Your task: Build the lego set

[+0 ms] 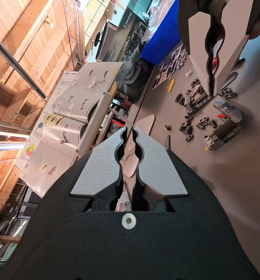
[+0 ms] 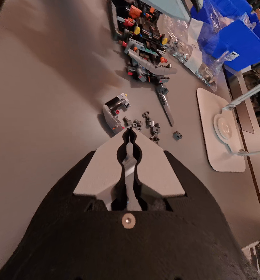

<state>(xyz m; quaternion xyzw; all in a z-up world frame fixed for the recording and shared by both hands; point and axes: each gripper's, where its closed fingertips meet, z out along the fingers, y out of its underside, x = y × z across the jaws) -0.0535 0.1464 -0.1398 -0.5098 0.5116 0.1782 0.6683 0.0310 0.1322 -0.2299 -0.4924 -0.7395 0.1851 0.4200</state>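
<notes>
Two tongs over grey table (image 2: 50, 90), right tongs (image 2: 129, 128) closed beside loose bricks (image 2: 152, 124), bare tabletop leftward

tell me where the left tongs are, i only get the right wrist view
Observer: The left tongs point past the table edge. They are slightly parted with nothing between them.
Operator: what sits under my right tongs, they block it
Observer: The right tongs are closed. Their tips come down at the edge of a dark grey open-frame brick assembly.
Operator: any manual nearby
Observer: Yes, an open paper instruction booklet is clipped to a white holder beyond the table edge.
</notes>
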